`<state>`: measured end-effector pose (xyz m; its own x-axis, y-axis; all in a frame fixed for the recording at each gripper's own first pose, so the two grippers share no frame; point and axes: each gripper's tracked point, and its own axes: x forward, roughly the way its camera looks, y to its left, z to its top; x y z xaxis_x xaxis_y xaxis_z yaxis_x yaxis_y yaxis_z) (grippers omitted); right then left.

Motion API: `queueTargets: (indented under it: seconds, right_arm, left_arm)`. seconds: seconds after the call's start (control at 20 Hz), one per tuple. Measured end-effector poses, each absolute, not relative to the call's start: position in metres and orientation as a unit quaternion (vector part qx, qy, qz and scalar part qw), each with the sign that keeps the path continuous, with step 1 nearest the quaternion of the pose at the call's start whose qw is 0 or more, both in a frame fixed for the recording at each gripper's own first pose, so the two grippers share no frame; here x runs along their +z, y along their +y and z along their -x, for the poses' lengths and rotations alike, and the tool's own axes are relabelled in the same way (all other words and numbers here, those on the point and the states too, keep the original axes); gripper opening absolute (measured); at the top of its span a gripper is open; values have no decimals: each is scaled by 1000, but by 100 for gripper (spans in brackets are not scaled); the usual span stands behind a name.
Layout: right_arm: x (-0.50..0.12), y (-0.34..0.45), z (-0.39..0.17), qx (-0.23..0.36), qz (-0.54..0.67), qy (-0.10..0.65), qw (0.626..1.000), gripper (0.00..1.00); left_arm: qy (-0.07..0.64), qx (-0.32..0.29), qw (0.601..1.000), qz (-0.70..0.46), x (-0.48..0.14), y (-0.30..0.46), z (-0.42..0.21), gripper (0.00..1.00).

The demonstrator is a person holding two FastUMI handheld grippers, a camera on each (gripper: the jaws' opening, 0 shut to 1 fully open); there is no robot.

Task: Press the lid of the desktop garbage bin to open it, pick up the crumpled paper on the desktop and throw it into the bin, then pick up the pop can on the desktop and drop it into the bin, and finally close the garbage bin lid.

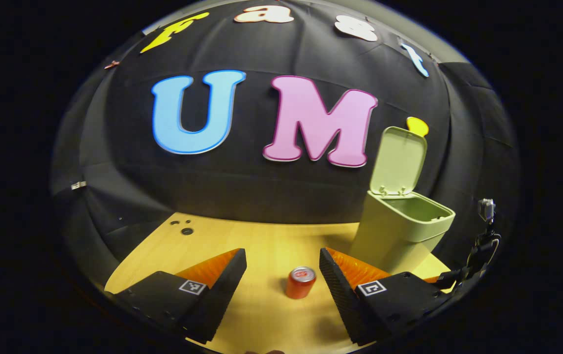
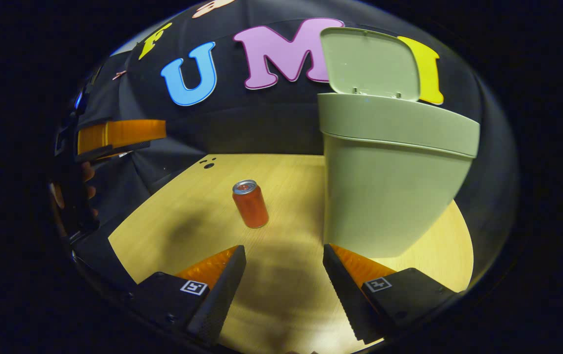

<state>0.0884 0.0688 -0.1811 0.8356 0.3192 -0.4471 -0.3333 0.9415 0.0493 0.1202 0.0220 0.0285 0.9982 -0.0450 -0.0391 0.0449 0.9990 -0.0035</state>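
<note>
Standing upright on the worktop (image 1: 262, 236), the pop can (image 1: 300, 282) sat between the left gripper (image 1: 283, 280)'s wide, empty jaws. At two o'clock stood the bin (image 1: 399, 231), lid (image 1: 398, 160) raised. The right gripper (image 2: 284, 290) gaped empty too, can at eleven o'clock.

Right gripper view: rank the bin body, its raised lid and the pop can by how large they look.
1. Bin body, largest, though it is nearest the camera.
2. Raised lid.
3. Pop can, smallest, standing upright on the table.
</note>
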Motion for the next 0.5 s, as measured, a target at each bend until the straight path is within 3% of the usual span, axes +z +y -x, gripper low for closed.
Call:
queueTargets:
  seconds: [0.5]
  right_arm:
    - [-207, 147, -156, 218, 53, 229, 947, 99]
  left_arm:
    - [79, 83, 993, 36, -31, 98, -50, 96]
